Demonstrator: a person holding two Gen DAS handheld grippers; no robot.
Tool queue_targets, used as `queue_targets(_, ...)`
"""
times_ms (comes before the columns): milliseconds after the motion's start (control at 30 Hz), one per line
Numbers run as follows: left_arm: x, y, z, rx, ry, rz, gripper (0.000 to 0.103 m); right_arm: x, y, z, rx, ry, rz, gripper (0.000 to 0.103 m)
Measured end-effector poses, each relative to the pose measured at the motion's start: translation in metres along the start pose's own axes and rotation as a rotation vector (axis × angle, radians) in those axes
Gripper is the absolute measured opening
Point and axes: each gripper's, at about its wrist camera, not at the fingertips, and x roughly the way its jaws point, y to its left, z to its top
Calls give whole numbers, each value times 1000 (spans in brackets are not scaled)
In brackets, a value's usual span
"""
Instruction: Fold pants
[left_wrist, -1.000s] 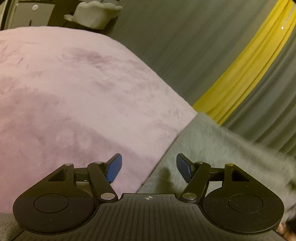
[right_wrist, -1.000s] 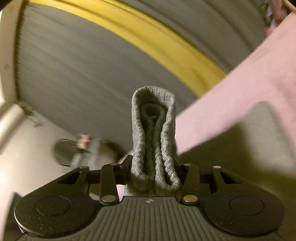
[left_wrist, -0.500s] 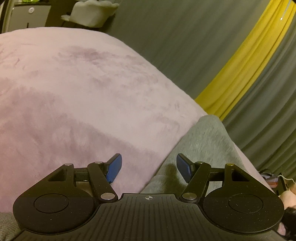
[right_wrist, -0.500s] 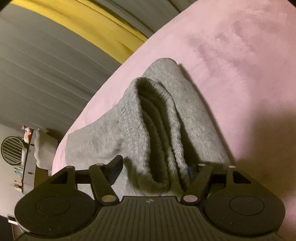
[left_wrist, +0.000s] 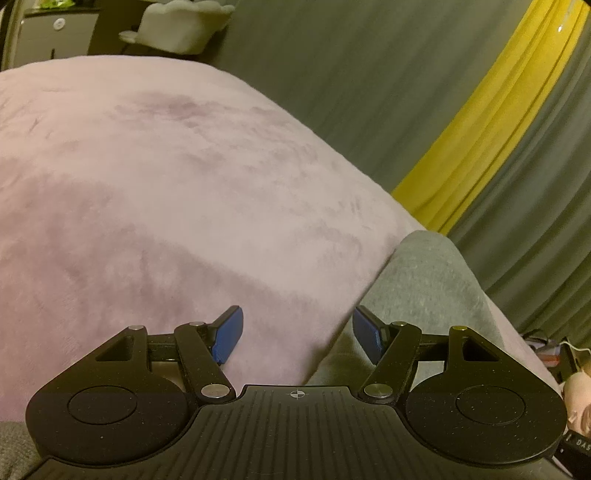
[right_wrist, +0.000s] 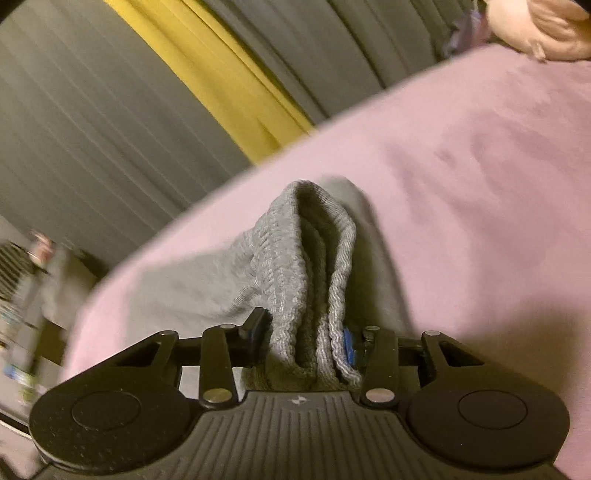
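The grey pants (right_wrist: 310, 266) lie on a pink plush blanket (right_wrist: 461, 206). In the right wrist view their ribbed, bunched edge stands between my right gripper's (right_wrist: 306, 339) fingers, which are closed against it on both sides. The rest of the grey cloth spreads to the left on the blanket. In the left wrist view my left gripper (left_wrist: 297, 334) is open and empty, low over the blanket (left_wrist: 166, 206). A folded part of the pants (left_wrist: 424, 288) lies under its right finger and runs off to the right.
Grey curtains with a yellow strip (left_wrist: 487, 129) hang behind the bed. A white object (left_wrist: 181, 26) sits on furniture at the far left. A pink plush thing (right_wrist: 543, 26) lies at the blanket's far corner.
My right gripper has swung with the pants edge from up in the air down over the blanket; its jaws eased half a second ago and are closed on the cloth again. The left gripper barely moved.
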Motion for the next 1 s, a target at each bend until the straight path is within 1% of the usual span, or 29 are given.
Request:
queue_targets(67,2,0,0,5,9,3,72,2,-1,-2,-22,-26,4,50)
queue_targets(133,4,-2,0,18,26,11,72,2,2,-6,-38,-35,-16,55)
queue_targets(167,6,-3,0,27,36,14,72,2,4,-10,-45,-42,-31,63)
queue_targets(200,6,-4,0,37,45,15,72,3,3,-14,-51,-51,-55,76)
queue_targets(267,8,-6,-1,59,68,16,72,1,-7,-18,-27,-45,-115,94)
queue_targets(333,7,-7,-2,74,77,22,72,-9,-24,-17,38,-30,-89,94)
queue_targets(367,6,-7,-3,81,82,28,72,-12,-24,-17,43,-30,-86,94)
queue_targets(500,3,-13,-6,117,97,50,72,-22,-25,-30,-43,-40,-76,94)
queue_targets(667,3,-25,-11,195,99,90,73,-41,-39,-48,-48,-17,-26,96)
queue_targets(700,4,-27,-12,206,96,102,73,-42,-40,-53,-70,-1,-44,97)
queue_targets(733,4,-29,-13,212,94,113,73,-45,-39,-59,-90,26,-94,97)
queue_targets(767,4,-31,-14,214,92,122,73,-45,-41,-63,-88,52,-124,97)
queue_targets(867,2,-36,-15,229,78,146,73,-55,-50,-60,-20,31,-35,97)
queue_targets(1000,-3,-41,-18,254,59,155,73,-53,-66,-59,77,50,-13,97)
